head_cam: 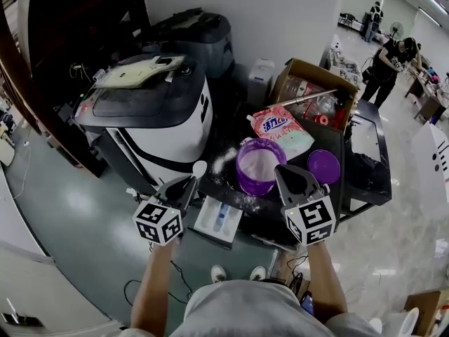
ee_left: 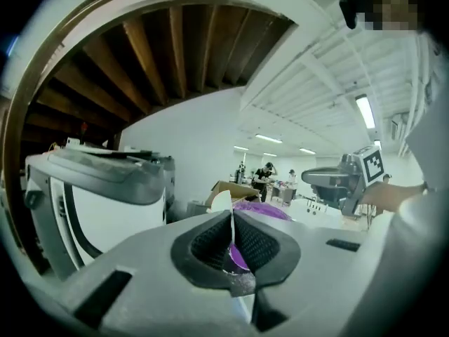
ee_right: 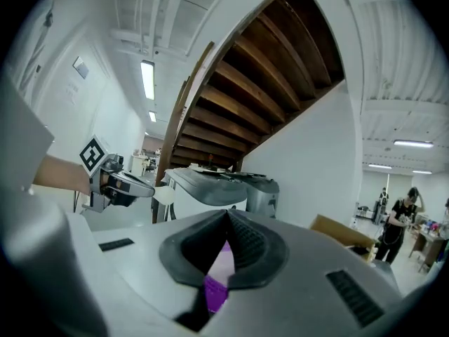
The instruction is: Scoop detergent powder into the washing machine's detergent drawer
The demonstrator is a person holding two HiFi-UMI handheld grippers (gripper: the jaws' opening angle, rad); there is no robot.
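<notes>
The powder lay white in the open purple tub [head_cam: 258, 166] on the dark counter [head_cam: 365, 167], with some spilled on the counter just left of it. The left gripper [head_cam: 189, 182] had its jaws pressed together on the thin handle of a white spoon [head_cam: 198, 168], whose bowl hung just left of the tub. I couldn't tell whether it was loaded. The drawer [head_cam: 208, 220] stuck out below the counter's near edge, nearer than the spoon. The right gripper [head_cam: 286, 173] looked clamped on the tub's right rim, steadying it. To my eye the spoon was between tub and drawer, so the thing was to keep the bowl level, carry it slowly toward the drawer and tip it only once it was over the compartment, with the tub held firm. Both bare forearms reached forward from the body, roughly parallel, the grippers angled inward toward the tub.
</notes>
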